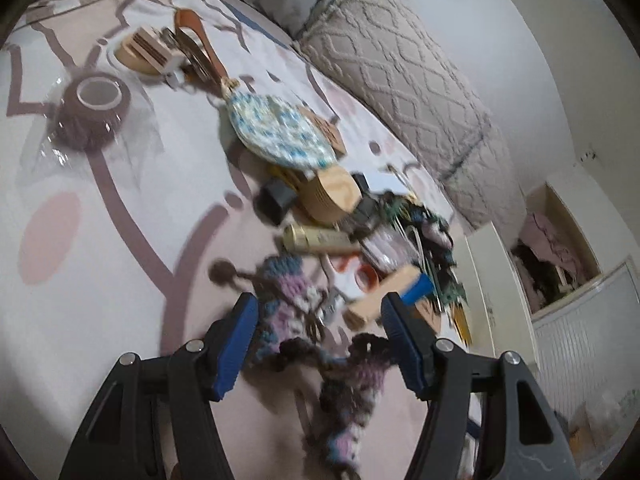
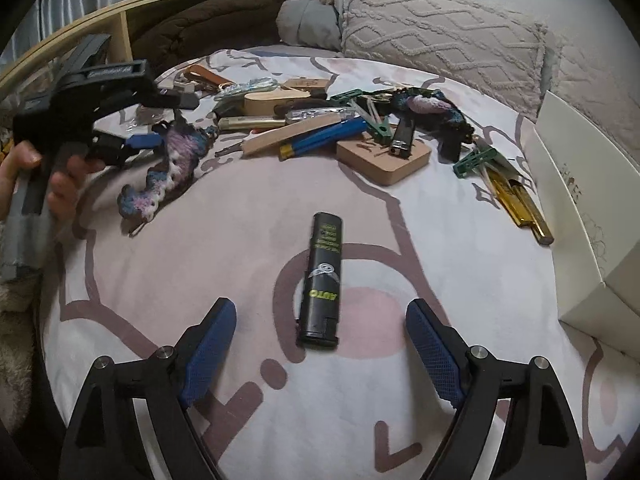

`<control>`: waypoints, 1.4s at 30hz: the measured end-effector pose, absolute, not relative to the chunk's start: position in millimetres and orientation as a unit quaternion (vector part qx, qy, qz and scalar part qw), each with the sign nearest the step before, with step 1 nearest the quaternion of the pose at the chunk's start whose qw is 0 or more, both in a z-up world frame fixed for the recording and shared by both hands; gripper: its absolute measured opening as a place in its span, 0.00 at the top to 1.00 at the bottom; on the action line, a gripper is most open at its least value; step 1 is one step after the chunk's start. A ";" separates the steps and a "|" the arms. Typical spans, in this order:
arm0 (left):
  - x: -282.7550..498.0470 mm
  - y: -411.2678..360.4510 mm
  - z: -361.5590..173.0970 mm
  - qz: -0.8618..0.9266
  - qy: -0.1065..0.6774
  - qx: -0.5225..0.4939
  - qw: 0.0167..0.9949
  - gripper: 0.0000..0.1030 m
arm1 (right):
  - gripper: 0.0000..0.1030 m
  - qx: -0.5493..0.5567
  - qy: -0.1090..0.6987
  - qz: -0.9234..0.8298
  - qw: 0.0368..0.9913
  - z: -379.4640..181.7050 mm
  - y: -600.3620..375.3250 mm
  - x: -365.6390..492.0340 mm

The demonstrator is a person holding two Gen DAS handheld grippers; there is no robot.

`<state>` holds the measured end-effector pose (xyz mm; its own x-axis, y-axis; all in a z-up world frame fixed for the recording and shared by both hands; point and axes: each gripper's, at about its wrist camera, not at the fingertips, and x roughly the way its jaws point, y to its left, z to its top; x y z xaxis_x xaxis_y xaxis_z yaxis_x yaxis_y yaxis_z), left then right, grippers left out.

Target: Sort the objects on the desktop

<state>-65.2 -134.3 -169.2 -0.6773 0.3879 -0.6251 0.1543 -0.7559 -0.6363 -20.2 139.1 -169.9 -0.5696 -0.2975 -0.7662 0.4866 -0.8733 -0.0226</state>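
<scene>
A black lighter [image 2: 320, 276] lies flat on the pink and white bedspread [image 2: 240, 240], between the fingers of my right gripper [image 2: 321, 306]. That gripper is open, with neither pad touching the lighter. My left gripper [image 1: 319, 300] is open over a purple-blue crocheted piece [image 1: 288, 304], whose upper end lies between the blue pads [image 1: 240, 336]. In the right wrist view, a hand holds the left gripper [image 2: 148, 140] at the top end of the crocheted piece [image 2: 172, 160], which lies on the bed.
A pile of small things lies at the back: a wooden block [image 2: 382, 158], a blue pen [image 2: 324, 136], green clips, amber tubes [image 2: 520, 208]. A white box [image 2: 576, 216] stands at the right. A tape roll [image 1: 94, 112] and a floral pouch [image 1: 280, 128] lie further off, pillows [image 1: 400, 80] behind.
</scene>
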 end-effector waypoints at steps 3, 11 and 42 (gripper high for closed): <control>-59.6 -123.2 -168.4 0.849 -0.327 -0.406 0.084 0.38 | 0.15 0.405 0.116 -0.882 0.212 -168.7 144.8 -22.5; -43.3 -86.9 -167.5 0.851 -0.281 -0.425 0.131 0.29 | 0.05 0.409 0.135 -0.889 0.159 -169.2 165.9 -31.3; -57.2 -26.0 -160.3 0.900 0.024 -0.418 0.117 0.00 | 0.00 0.441 0.089 -0.886 0.115 -181.6 199.3 -49.8</control>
<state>-57.2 -26.0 -160.3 -0.6225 0.1907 -0.7591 -0.2313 -0.9714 -0.0544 -49.8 199.3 -181.6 -0.5848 -0.1248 -0.8015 0.2811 -0.9580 -0.0559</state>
